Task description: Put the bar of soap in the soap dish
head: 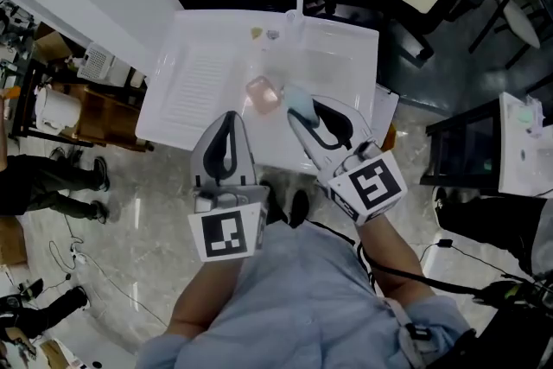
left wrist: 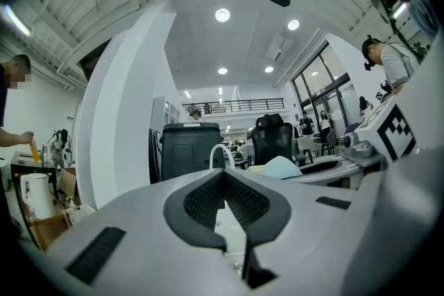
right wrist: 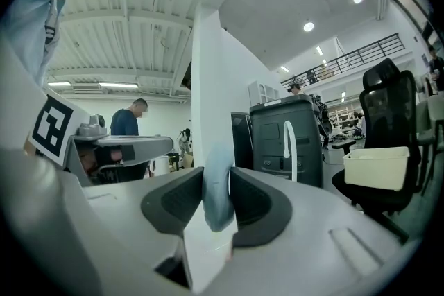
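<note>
Head view: the right tool [head: 300, 105] is pinching the bar of soap [head: 296, 97] just beside the pink soap dish [head: 263, 92] on the white sink [head: 194, 86]. I judge the slick bar could be slipping free, or landing on the rim if let go here.

Left gripper view: the left tool [left wrist: 223, 174] is sitting pressed together, empty.

Right gripper view: the bar of soap is standing upright between the pads, poking past the tips.

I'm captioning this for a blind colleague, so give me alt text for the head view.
Seen from above, the right hand-held gripper holds a pale blue bar of soap near a pink soap dish on a white sink unit. The left hand-held gripper is shut and empty alongside.
</note>
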`<state>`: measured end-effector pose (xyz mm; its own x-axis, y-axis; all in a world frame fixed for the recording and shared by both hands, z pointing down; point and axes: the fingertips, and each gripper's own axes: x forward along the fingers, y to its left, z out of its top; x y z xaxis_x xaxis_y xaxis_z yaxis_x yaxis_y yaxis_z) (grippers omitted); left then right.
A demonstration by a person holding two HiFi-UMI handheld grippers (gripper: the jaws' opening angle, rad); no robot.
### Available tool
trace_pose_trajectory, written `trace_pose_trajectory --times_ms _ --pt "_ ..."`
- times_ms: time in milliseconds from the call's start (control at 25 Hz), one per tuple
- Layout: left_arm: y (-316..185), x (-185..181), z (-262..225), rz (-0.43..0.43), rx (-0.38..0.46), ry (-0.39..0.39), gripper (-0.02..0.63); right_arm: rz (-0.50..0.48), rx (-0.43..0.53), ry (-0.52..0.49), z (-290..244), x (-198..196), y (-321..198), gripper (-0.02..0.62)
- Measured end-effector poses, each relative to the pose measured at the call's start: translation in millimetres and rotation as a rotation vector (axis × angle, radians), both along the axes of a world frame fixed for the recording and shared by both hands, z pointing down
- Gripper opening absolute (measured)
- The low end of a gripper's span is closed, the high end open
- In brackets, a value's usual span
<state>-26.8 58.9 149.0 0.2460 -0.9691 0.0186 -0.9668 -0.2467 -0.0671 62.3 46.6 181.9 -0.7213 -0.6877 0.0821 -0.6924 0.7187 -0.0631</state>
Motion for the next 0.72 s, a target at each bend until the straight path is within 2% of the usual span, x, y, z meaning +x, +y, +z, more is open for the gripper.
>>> trace_pose_trajectory --times_ms 400,720 --pt "-49.5 -15.1 18.8 0.002 -0.028 0.017 0.006 -0.004 -0.041 0.03 20.2 -16.7 -45.1 0.115" --pt "-105.5 -42.0 54.2 0.022 -0.092 0.042 0.006 -0.008 -0.135 0.059 66.3 -46.0 -92.9 0.115"
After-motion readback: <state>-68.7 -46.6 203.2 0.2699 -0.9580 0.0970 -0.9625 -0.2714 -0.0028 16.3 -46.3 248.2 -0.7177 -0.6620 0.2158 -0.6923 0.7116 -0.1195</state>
